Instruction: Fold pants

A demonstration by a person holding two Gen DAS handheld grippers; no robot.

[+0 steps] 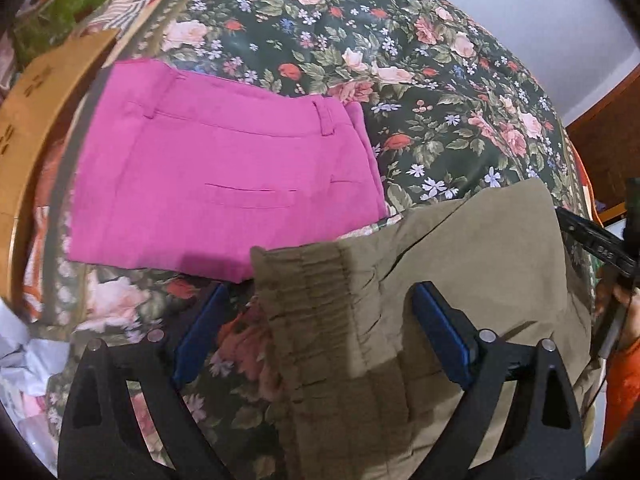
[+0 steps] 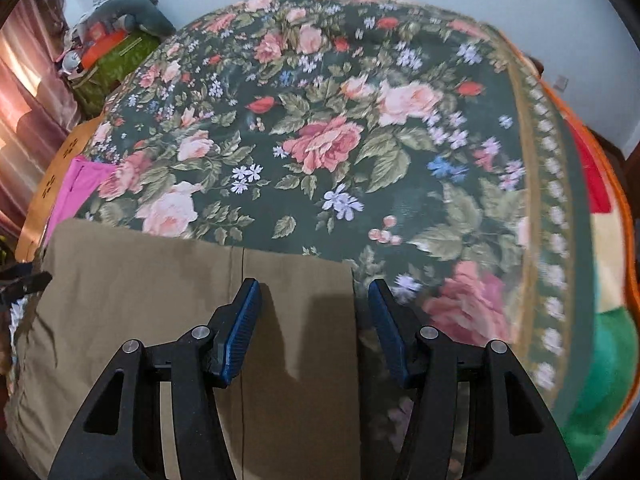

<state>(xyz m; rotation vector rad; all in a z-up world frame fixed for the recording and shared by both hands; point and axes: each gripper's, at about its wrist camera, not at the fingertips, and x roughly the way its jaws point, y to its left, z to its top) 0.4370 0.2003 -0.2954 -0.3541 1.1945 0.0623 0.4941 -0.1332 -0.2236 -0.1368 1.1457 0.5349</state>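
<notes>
In the left wrist view, the left gripper (image 1: 320,300) is seen pointing steeply down with its jaws spread wide and nothing pressed between the blue pads (image 1: 440,328). The gathered elastic waistband (image 1: 320,300) of the olive pants (image 1: 460,264) lies in the gap between the fingers, untouched by either pad as far as can be told. The olive pants are spread on a dark floral bedspread (image 1: 420,80), low and right of centre. Just beside them, to the upper left, a folded pair of pink pants (image 1: 208,168) is laid flat, its back pocket and belt loops facing up; the olive waistband corner overlaps or touches its lower edge. A brown cardboard box (image 1: 36,120) stands at the left edge. At the far right, part of the other black tool (image 1: 596,240) is visible, along with part of a hand and an orange sleeve (image 1: 624,392).

In the right wrist view, the right gripper (image 2: 316,304) is likewise released, its jaws apart and empty. It is held above the right edge of the olive pants (image 2: 140,292), so that one pad is over the fabric and the other over the floral bedspread (image 2: 340,120). A seam (image 2: 236,280) runs down the olive cloth. A sliver of the pink pants (image 2: 76,192) is seen at the left, next to the cardboard box (image 2: 56,160). A multicoloured blanket (image 2: 612,240) edges the bedspread on the right.
</notes>
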